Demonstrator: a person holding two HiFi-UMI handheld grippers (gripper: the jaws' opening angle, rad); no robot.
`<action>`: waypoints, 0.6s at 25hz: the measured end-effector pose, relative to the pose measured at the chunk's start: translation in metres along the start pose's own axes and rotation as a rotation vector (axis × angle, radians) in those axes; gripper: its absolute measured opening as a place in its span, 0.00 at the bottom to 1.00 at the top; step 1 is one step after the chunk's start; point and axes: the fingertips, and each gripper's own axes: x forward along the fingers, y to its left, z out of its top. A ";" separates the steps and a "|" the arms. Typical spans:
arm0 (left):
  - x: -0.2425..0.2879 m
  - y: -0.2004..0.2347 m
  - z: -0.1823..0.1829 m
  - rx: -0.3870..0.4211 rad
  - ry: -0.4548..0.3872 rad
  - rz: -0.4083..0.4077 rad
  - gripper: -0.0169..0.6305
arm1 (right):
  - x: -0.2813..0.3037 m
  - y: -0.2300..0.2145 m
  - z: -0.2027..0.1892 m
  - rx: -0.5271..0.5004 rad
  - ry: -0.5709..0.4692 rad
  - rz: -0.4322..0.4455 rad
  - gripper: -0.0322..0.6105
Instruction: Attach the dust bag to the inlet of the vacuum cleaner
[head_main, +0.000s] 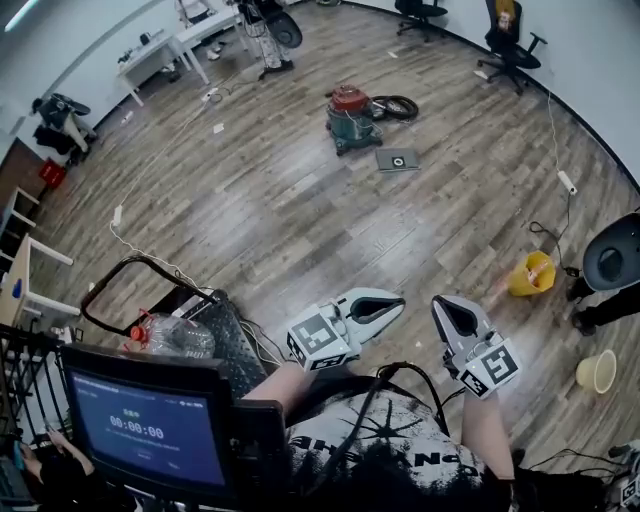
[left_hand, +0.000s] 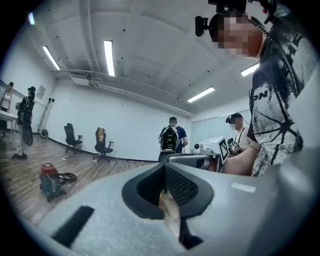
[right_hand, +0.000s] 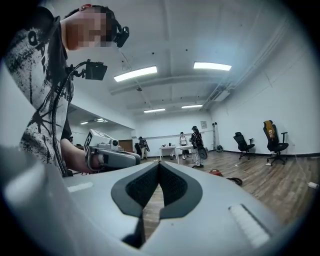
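Note:
In the head view the red and green vacuum cleaner (head_main: 350, 115) stands far out on the wood floor, its black hose (head_main: 396, 107) coiled beside it. A flat grey dust bag (head_main: 397, 159) with a round hole lies just in front of it. Both grippers are held close to my chest, far from them. The left gripper (head_main: 397, 302) is shut and holds nothing; the right gripper (head_main: 441, 304) is the same. The left gripper view shows its meeting jaws (left_hand: 164, 169) and the vacuum cleaner (left_hand: 48, 180) far off. In the right gripper view the jaws (right_hand: 159, 169) are closed, the vacuum cleaner (right_hand: 216, 172) small beyond.
A yellow bucket (head_main: 531, 273) and a beige bucket (head_main: 597, 371) stand at the right, near a person (head_main: 610, 262). A monitor (head_main: 150, 425) and a cart with plastic bottles (head_main: 170, 336) are at my lower left. Office chairs (head_main: 510, 40) and white tables (head_main: 170, 50) line the far walls.

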 end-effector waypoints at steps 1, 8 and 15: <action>0.000 0.001 0.000 0.003 0.002 0.000 0.03 | 0.002 0.000 0.001 0.000 -0.005 0.003 0.06; 0.005 -0.006 -0.001 0.015 0.013 0.013 0.03 | -0.003 0.000 0.003 0.027 -0.036 0.034 0.06; 0.004 -0.003 -0.003 0.018 0.020 0.027 0.03 | -0.004 -0.006 -0.002 0.024 -0.034 0.020 0.06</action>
